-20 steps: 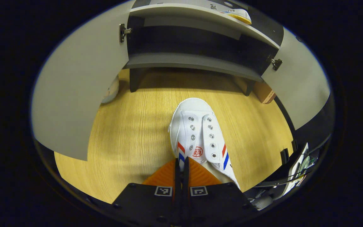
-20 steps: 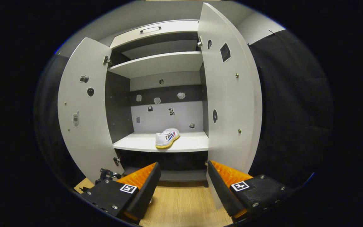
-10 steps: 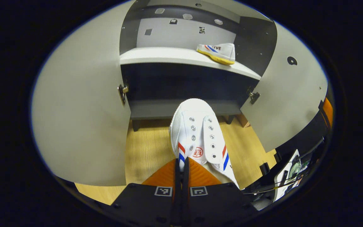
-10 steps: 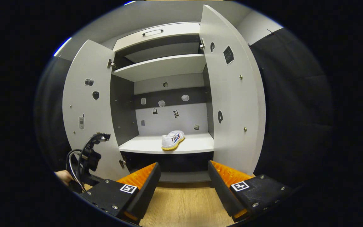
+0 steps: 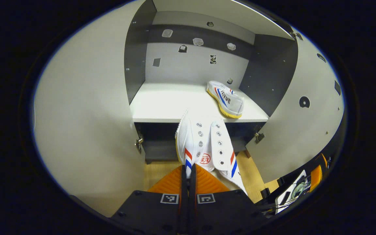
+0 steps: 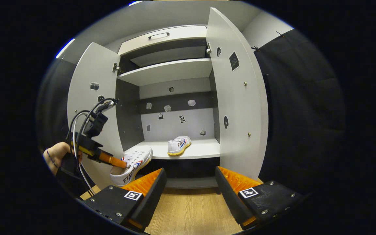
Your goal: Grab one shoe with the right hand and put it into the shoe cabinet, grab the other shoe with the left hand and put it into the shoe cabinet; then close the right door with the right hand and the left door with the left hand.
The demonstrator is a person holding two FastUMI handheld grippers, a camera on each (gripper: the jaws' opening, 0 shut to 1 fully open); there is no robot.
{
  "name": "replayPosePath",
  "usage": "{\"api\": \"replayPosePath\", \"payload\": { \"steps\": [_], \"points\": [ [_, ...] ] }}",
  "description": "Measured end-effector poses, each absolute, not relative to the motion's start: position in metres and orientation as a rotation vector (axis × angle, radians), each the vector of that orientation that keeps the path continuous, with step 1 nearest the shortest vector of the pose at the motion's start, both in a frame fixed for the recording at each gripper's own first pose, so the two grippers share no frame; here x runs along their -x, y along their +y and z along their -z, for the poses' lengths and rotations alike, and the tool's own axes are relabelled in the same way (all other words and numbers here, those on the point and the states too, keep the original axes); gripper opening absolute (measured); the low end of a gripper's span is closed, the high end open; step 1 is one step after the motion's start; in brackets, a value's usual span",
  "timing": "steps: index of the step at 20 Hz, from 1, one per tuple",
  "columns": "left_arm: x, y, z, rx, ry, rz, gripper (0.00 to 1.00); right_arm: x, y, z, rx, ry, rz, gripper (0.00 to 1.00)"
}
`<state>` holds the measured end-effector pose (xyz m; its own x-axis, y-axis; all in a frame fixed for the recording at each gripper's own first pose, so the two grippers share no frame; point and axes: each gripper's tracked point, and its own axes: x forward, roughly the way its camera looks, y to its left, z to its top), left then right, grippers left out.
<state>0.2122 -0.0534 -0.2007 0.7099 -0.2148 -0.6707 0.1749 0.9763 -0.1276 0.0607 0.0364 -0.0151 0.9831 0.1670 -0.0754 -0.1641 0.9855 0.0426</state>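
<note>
Nearest, left gripper [image 5: 188,169], jaws clamped on shoe [image 5: 204,140], toe at the shelf [image 5: 162,107] front edge; right gripper [image 6: 189,182] jaws apart. Advice: carry it deeper, left of the second shoe [image 5: 226,98], before release.

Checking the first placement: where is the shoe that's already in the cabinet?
The placed shoe lies on the cabinet's lower shelf, right of centre, near the back wall in the left gripper view.
</note>
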Motion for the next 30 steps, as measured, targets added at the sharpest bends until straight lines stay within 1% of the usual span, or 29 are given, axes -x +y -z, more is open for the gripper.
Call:
{"api": "replayPosePath", "payload": {
  "steps": [1,2,3,6,10,17,24,30],
  "points": [
    [-0.220,-0.052,0.199,0.105,0.739,0.190,0.06,-0.061,0.036,0.015,-0.036,0.079,-0.167,0.93],
    [-0.225,-0.058,0.198,0.136,0.781,0.202,0.06,-0.061,0.037,0.014,-0.037,0.079,-0.170,0.93],
    [-0.236,-0.061,0.196,0.170,0.788,0.189,0.06,-0.062,0.038,0.013,-0.038,0.079,-0.172,0.93],
    [-0.258,-0.055,0.191,0.130,0.788,0.146,0.06,-0.066,0.041,0.013,-0.037,0.075,-0.178,0.93],
    [-0.295,-0.071,0.186,0.139,0.796,0.148,0.06,-0.073,0.043,0.019,-0.058,0.091,-0.183,0.93],
    [-0.360,-0.093,0.189,0.070,0.802,0.154,0.06,-0.086,0.040,0.024,-0.059,0.111,-0.172,0.93],
    [-0.425,-0.089,0.204,-0.021,0.797,0.103,0.06,-0.092,0.036,0.027,-0.053,0.123,-0.152,0.93],
    [-0.442,-0.085,0.228,-0.044,0.843,0.073,0.06,-0.094,0.031,0.027,-0.060,0.130,-0.136,0.92]
  ]
}}
